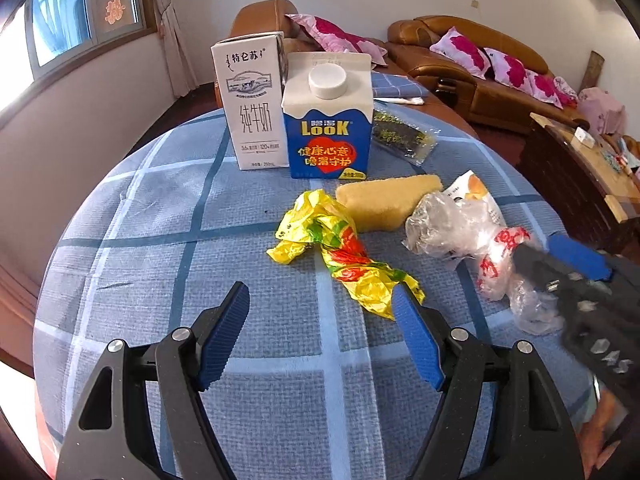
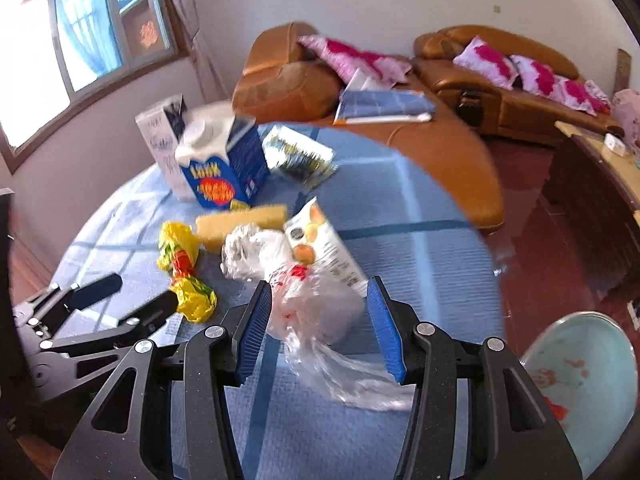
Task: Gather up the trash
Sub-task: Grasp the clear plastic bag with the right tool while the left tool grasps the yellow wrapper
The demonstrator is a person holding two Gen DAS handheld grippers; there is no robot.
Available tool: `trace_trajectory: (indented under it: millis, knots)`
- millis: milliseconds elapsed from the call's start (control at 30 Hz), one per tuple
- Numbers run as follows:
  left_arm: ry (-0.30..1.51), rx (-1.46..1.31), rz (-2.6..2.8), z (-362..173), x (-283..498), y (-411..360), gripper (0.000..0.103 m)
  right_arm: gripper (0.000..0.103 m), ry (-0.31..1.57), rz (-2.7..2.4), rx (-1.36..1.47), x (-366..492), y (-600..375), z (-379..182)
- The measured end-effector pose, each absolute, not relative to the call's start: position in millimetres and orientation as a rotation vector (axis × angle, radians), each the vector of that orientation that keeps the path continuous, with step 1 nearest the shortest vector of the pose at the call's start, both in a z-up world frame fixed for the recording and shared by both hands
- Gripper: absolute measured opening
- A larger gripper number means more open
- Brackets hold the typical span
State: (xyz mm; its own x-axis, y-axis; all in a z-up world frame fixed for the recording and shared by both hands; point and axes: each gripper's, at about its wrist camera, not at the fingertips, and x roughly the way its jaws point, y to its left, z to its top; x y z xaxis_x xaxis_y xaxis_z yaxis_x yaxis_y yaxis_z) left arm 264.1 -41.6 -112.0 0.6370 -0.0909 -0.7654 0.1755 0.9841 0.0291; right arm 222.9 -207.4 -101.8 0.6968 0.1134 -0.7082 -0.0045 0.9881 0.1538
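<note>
Left wrist view: a checked-cloth table (image 1: 132,216) was seen before brown sofas (image 1: 472,76).
Trash was clustered toward its far edge; the near edge lay bare; left gripper (image 1: 320,312) and right gripper (image 2: 320,322) were held apart.

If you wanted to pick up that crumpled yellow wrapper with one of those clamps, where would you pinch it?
Probably at the twisted middle of the yellow wrapper, coming from above with the left gripper, which is open just short of its near end. The wrapper lies flat on the table as a long crumpled strip; its narrow waist should fit between the fingers, whereas the flared ends might slip or tear.
</note>
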Motion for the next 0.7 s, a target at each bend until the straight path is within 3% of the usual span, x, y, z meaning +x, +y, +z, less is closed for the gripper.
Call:
trace_trajectory:
  millis: [367, 700]
  knots:
    - [0.873, 0.050, -0.122, -113.2, 263.0, -26.3, 0.072, 0.026, 0.808, 0.135, 0.162, 214.9, -203.1, -103.0]
    - [0.873, 0.010, -0.125, -111.7, 276.7, -46.3, 0.072, 0.025, 0.680, 0.085, 0.207, 169.7, -216.4, -68.1]
